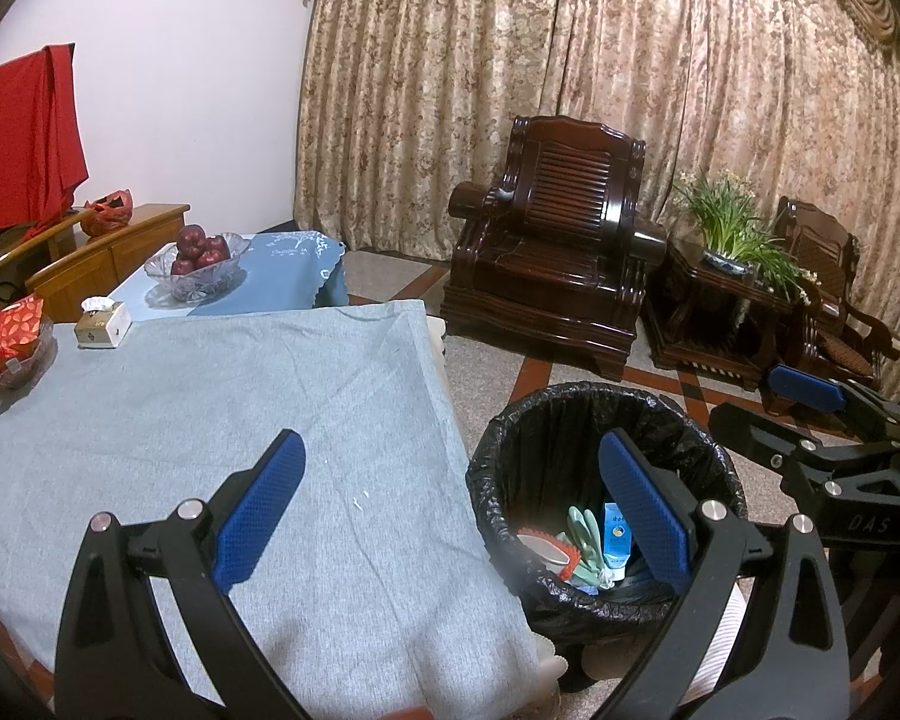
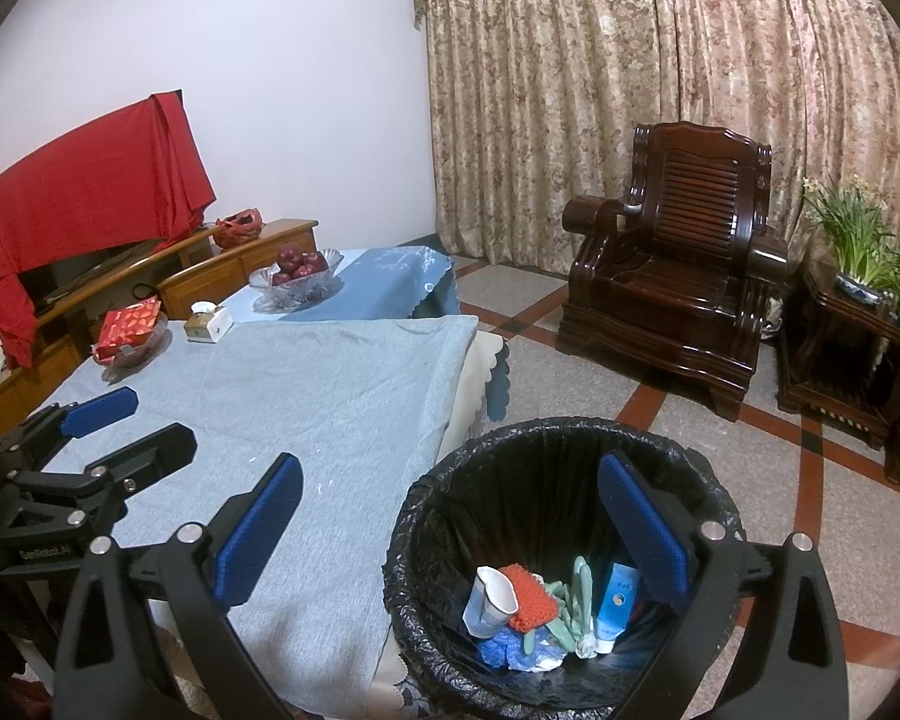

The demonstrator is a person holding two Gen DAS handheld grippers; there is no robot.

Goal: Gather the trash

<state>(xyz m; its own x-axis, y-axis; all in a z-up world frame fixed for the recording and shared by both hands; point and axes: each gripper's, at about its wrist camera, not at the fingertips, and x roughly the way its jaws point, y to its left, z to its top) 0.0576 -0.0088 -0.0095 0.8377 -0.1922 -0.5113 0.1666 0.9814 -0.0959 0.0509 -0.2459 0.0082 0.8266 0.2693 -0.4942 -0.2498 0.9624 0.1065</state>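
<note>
A trash bin (image 2: 546, 468) lined with a black bag stands on the floor at the table's right edge. It also shows in the left wrist view (image 1: 570, 414). Inside lie a crushed paper cup (image 2: 489, 597), an orange scrubber (image 2: 531, 597), a green glove (image 2: 576, 600), a blue-white tube (image 2: 617, 606) and blue crumpled bits (image 2: 510, 651). My left gripper (image 1: 450, 510) is open and empty, over the table's right edge and the bin. My right gripper (image 2: 450, 534) is open and empty over the bin's left rim.
The table wears a grey-blue cloth (image 1: 240, 408). At its far end sit a tissue box (image 1: 103, 324), a red packet in a glass dish (image 1: 12, 342) and a bowl of apples (image 1: 201, 261). Dark wooden armchair (image 1: 555, 264), side table with a plant (image 1: 732, 276), curtain behind.
</note>
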